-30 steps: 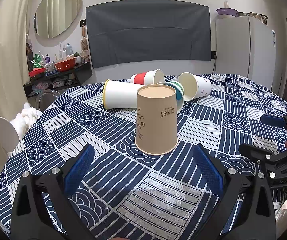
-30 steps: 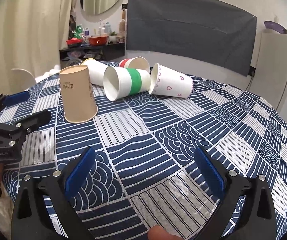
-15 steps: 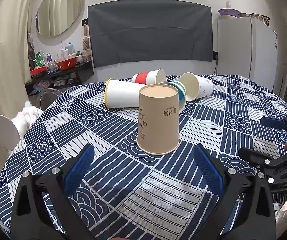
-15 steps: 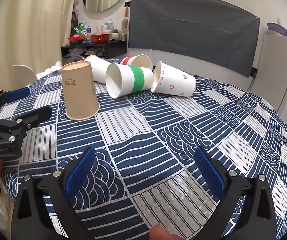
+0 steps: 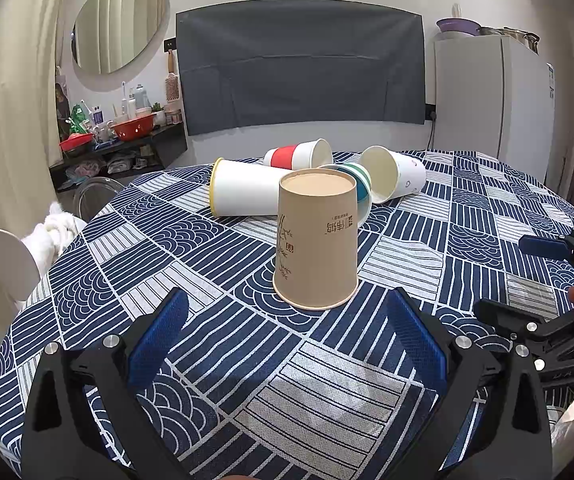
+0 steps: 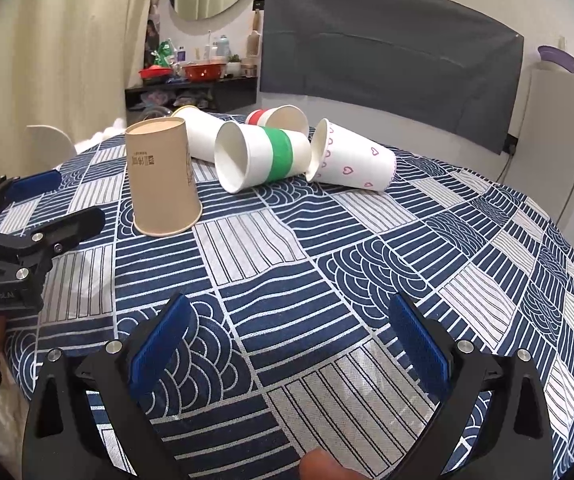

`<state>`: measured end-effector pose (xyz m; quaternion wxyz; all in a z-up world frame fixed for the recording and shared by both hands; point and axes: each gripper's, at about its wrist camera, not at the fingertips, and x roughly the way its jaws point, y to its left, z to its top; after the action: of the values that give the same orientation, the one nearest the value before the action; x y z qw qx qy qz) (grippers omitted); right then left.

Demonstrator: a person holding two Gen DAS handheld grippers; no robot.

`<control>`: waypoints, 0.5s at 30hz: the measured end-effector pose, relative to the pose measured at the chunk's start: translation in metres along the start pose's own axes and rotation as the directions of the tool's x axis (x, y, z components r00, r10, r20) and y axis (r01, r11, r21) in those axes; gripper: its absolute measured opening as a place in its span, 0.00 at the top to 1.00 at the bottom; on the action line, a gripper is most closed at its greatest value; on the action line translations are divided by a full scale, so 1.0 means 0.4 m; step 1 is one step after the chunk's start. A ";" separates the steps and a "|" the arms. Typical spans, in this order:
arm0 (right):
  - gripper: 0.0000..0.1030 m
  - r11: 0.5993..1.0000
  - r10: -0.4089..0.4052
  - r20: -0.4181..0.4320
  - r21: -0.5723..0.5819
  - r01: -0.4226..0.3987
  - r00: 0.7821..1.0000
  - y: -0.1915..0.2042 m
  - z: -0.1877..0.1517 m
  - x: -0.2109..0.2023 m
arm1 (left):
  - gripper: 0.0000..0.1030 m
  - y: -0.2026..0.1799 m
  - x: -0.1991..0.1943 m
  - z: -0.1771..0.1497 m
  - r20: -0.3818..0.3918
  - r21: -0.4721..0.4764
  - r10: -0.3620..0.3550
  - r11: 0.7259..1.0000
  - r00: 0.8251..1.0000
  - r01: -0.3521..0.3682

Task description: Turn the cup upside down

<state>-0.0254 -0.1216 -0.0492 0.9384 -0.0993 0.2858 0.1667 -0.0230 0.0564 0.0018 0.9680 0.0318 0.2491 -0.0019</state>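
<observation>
The brown cup (image 5: 315, 240) is standing mouth-down on the tablecloth (image 5: 191, 264), its flat base facing up and its printed lettering reading upside down. In the right wrist view the same cup (image 6: 163, 178) is sitting toward the left side of the table, apart from both grippers.

The left gripper (image 5: 287, 340) is hovering just in front of the cup with its jaws spread wide, the blue pads (image 5: 159, 338) flanking bare cloth and gripping nothing. The right gripper (image 6: 289, 346) is likewise gaping wide over the cloth, holding nothing, well to the right of the cup. Each gripper is showing at the edge of the other's view.

Behind the brown cup, four more cups are lying on their sides in a cluster. A yellow-rimmed white cup (image 5: 243, 193) is resting to the left, a red-banded cup (image 5: 299, 155) is lying farthest back, a green-banded cup (image 6: 261, 156) is lying just behind the brown one, and a heart-printed cup (image 6: 353, 158) is touching its right side.

Beyond the table, a dark cloth (image 5: 301, 66) is hanging on the wall, a round mirror (image 5: 121, 20) is hanging to its left above a cluttered shelf (image 5: 123, 144), and a white fridge (image 5: 491, 96) is standing at the right.
</observation>
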 end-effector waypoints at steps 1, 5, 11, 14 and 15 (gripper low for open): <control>0.08 1.000 0.000 0.000 -0.001 0.000 1.000 0.000 -0.001 0.000 | 0.06 0.000 0.000 0.000 0.000 0.000 0.000 1.000 1.000 0.000; 0.08 1.000 0.000 0.000 -0.003 0.000 1.000 0.000 -0.001 0.000 | 0.06 0.000 -0.001 0.000 0.001 -0.001 -0.002 1.000 1.000 0.002; 0.08 1.000 0.000 0.000 -0.003 0.000 1.000 0.001 -0.001 0.000 | 0.06 0.001 -0.004 -0.001 0.005 -0.001 -0.002 1.000 1.000 0.002; 0.08 1.000 0.000 0.000 -0.004 0.000 1.000 0.001 -0.001 0.000 | 0.06 0.001 -0.004 0.000 0.002 0.001 -0.006 1.000 1.000 0.005; 0.08 1.000 0.000 0.000 -0.006 0.000 1.000 0.002 -0.002 -0.001 | 0.06 0.001 -0.004 0.000 0.002 0.001 -0.006 1.000 1.000 0.006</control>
<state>-0.0261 -0.1213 -0.0497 0.9381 -0.1021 0.2855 0.1675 -0.0244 0.0568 0.0024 0.9682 0.0315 0.2480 -0.0051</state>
